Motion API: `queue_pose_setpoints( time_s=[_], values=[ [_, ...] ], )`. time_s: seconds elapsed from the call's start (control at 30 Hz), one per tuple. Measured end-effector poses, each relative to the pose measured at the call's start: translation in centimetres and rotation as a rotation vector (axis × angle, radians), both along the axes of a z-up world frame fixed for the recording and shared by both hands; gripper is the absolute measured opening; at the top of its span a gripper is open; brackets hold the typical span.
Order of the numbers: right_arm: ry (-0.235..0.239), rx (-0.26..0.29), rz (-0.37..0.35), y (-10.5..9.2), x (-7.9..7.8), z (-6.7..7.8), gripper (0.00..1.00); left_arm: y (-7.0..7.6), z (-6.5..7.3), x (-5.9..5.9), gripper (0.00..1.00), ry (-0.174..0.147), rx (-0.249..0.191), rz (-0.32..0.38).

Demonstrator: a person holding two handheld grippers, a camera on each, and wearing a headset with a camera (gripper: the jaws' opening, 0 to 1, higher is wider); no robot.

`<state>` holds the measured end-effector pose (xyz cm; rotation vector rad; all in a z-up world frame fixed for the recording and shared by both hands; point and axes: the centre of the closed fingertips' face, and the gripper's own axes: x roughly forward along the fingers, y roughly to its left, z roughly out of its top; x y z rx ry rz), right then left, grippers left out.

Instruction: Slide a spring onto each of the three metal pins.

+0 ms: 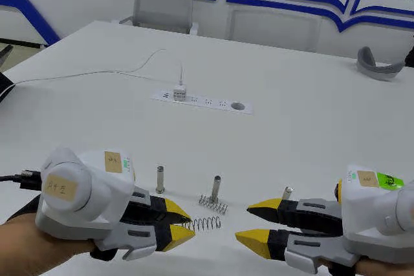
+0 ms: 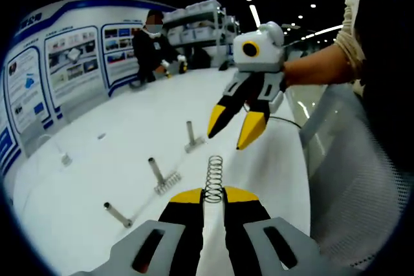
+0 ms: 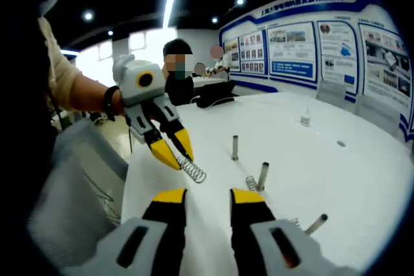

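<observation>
The left gripper (image 1: 188, 225), a grey and white plastic body ending in black jaws with glossy yellow wedge-shaped tips, is clamped on one end of a thin coiled wire spring (image 1: 204, 223). The spring sticks out past the tips, roughly level, over the smooth matte white tabletop (image 1: 310, 127). In the left gripper view the two yellow tips of the left gripper (image 2: 213, 195) meet around the lowest coils, and the rest of the spring (image 2: 214, 174) stands free beyond them. The right gripper (image 1: 244, 222), of the same make, has its jaws spread with a clear gap between the pointed tips and nothing in them; its own view shows the same parted jaws (image 3: 208, 194). It faces the left gripper across the held spring. Behind the two grippers, three short cylindrical pins of dull grey metal stand in a row on the table: the left pin (image 1: 160, 178), the middle pin (image 1: 215, 187) and the right pin (image 1: 286, 192). All three shafts are bare. A second coiled spring (image 1: 213, 203) lies on its side at the foot of the middle pin. Farther back a flat white power strip (image 1: 202, 101) is set into the tabletop, and a thin white cable (image 1: 97, 73) trails from it.
</observation>
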<state>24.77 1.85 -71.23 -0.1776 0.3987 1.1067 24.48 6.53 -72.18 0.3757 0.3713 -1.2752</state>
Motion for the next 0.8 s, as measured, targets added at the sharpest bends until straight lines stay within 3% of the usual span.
queue_pose_setpoints(
  time_s=[0.1,0.27,0.47,0.8],
  values=[
    [0.008,0.011,0.037,0.7,-0.7,0.1,0.26,-0.5,0.4,-0.8,0.1,-0.011,-0.014,-0.038],
    [0.004,0.022,0.06,1.1,-1.2,0.2,0.24,-0.9,0.5,-1.0,0.1,-0.019,-0.016,-0.056],
    [0.034,0.038,0.083,1.3,-1.8,0.1,0.21,-1.6,1.0,-2.0,0.1,-0.023,-0.042,-0.101],
    [0.089,0.056,0.111,1.7,-2.7,0.0,0.15,-2.1,1.3,-2.6,0.1,-0.03,-0.061,-0.128]
  ],
)
